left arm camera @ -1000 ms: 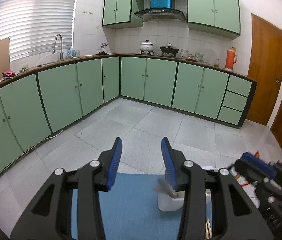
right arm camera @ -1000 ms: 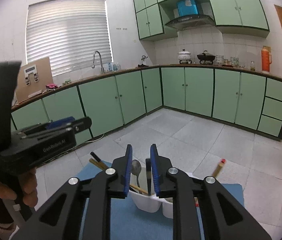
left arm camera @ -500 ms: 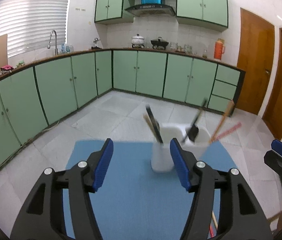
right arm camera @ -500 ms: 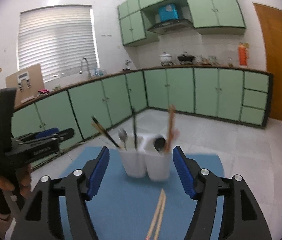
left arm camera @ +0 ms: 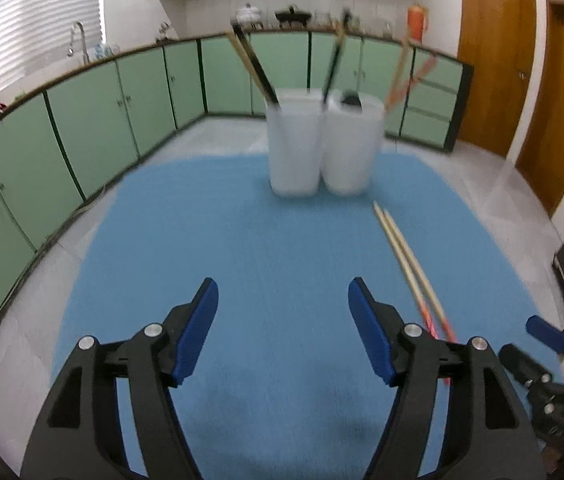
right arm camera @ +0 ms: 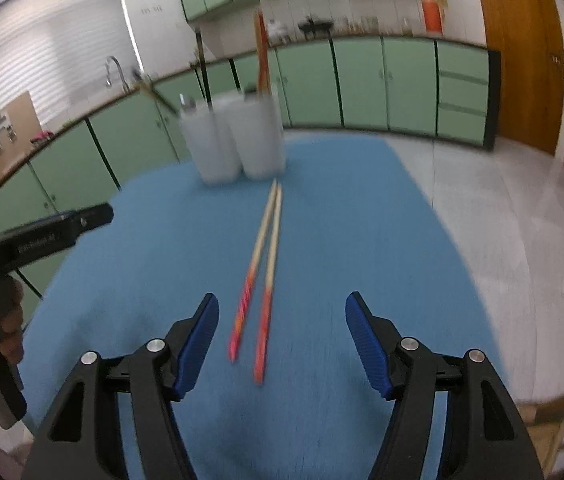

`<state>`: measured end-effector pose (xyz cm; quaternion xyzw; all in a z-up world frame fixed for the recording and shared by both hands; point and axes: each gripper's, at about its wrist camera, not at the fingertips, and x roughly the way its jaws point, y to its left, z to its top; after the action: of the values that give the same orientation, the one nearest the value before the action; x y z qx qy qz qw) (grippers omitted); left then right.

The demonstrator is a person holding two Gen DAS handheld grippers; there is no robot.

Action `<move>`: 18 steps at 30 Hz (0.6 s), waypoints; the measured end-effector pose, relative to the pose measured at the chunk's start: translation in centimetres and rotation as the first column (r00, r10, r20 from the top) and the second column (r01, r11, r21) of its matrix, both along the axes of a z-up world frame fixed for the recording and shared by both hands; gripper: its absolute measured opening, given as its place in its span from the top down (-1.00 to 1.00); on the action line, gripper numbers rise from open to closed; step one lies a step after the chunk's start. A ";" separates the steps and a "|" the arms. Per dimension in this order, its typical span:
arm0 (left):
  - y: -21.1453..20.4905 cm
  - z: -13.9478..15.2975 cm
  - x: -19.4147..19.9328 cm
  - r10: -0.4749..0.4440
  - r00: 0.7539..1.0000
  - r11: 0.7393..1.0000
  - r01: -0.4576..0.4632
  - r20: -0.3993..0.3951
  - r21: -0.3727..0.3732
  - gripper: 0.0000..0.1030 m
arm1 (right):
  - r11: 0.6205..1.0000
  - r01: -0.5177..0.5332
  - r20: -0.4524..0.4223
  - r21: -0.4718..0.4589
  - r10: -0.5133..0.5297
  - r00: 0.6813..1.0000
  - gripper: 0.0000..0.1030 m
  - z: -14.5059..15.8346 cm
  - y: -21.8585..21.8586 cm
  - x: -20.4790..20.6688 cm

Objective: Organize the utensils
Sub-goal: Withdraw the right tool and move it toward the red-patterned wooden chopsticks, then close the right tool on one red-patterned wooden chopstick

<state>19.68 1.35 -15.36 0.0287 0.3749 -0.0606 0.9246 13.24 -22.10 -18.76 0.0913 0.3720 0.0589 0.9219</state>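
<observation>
Two white holder cups [left arm camera: 322, 148] stand side by side at the far end of a blue mat [left arm camera: 274, 264]; they also show in the right wrist view [right arm camera: 238, 140]. Chopsticks, a spoon and a dark ladle stick out of them. A pair of wooden chopsticks with red-orange ends [right arm camera: 264, 272] lies loose on the mat, just ahead of my right gripper [right arm camera: 282, 336], which is open and empty. In the left wrist view the pair [left arm camera: 406, 264] lies to the right of my left gripper [left arm camera: 282, 328], also open and empty.
The mat lies on a white table [right arm camera: 502, 240]. Green kitchen cabinets [left arm camera: 82, 120] run behind, with wooden doors [left arm camera: 494, 60] at the right. The left gripper's body [right arm camera: 38, 240] shows at the left of the right wrist view.
Both grippers have opened wide and pulled back from the cups, tilting down toward the mat. The loose chopsticks have come into view.
</observation>
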 end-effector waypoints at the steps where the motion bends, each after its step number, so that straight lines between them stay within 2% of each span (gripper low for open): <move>1: -0.1 -0.8 -0.3 -0.006 1.000 1.000 0.006 -0.020 0.005 -0.28 | 1.000 0.000 -0.022 -0.003 0.000 1.000 -0.15 -1.0 0.3 -0.5; 4: -0.1 -2.4 -1.2 -0.014 0.999 1.000 0.015 -0.053 0.018 -0.28 | 0.999 -0.018 -0.059 -0.031 0.016 0.998 0.02 -2.9 1.2 -1.3; 10: -0.4 -3.7 -2.1 -0.013 0.996 1.000 0.014 -0.084 0.020 -0.28 | 0.998 -0.037 -0.057 -0.059 0.034 0.998 0.43 -3.3 1.8 -1.8; 18: -1.1 -3.8 -2.3 -0.022 0.995 1.000 0.024 -0.094 0.017 -0.28 | 0.996 -0.043 -0.047 -0.074 0.040 0.998 0.59 -3.3 2.3 -2.1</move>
<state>17.37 0.25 -19.17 0.0383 0.4181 -0.0691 0.9049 11.19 -19.82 -22.02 0.0501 0.3968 0.0618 0.9144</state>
